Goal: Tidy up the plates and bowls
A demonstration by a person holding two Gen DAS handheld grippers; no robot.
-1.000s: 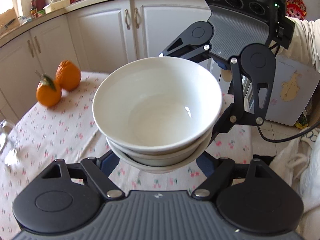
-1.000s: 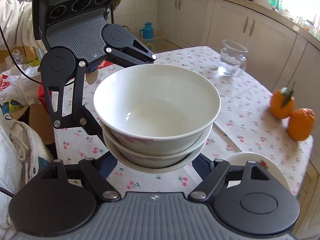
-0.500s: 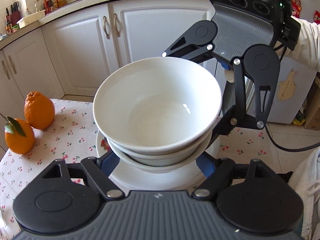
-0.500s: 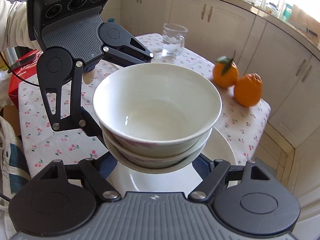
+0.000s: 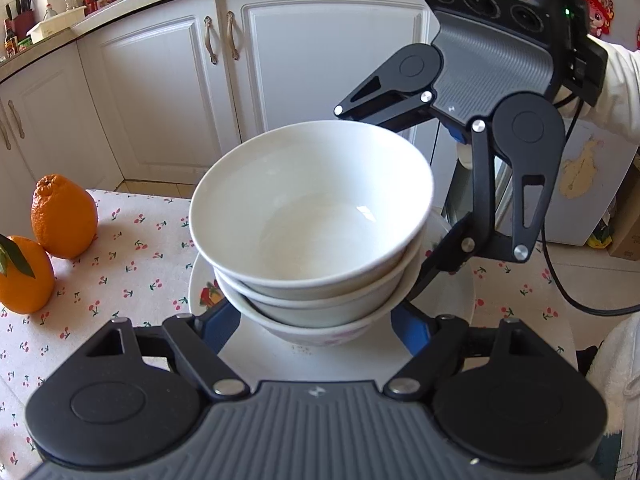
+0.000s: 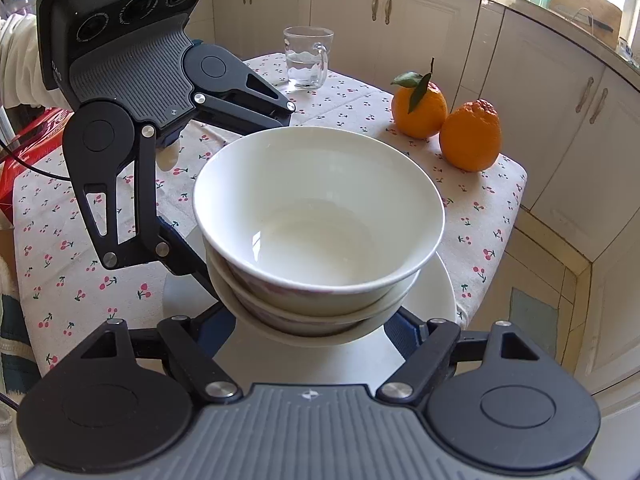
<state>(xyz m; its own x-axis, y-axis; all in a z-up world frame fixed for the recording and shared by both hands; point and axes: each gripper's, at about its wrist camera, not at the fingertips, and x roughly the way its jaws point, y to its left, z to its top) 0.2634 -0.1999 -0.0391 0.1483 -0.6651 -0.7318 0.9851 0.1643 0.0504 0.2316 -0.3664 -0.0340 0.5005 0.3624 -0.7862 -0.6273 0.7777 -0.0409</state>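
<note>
A stack of three white bowls [image 5: 312, 208] [image 6: 320, 216] is gripped from opposite sides by both grippers. My left gripper [image 5: 318, 322] has its blue fingers [image 5: 222, 326] against the lowest bowl's sides. Across the stack, my right gripper [image 6: 316, 326] clamps the same bowl with its own fingers [image 6: 404, 334]. Each wrist view shows the other gripper beyond the bowls. Directly below lies a white plate [image 5: 316, 364] [image 6: 434, 292] on the cherry-print tablecloth [image 6: 80, 288]. I cannot tell whether the stack touches the plate.
Two oranges [image 5: 64, 216] [image 6: 470, 136] sit near the table's edge. A glass mug [image 6: 307, 58] with water stands at the far side. White kitchen cabinets [image 5: 160, 92] surround the table, and a red box [image 6: 24, 140] lies beyond its left side.
Both grippers carried the bowl stack sideways across the table and slightly down. The white plate came into view and now lies right under the stack. Both grips stayed the same.
</note>
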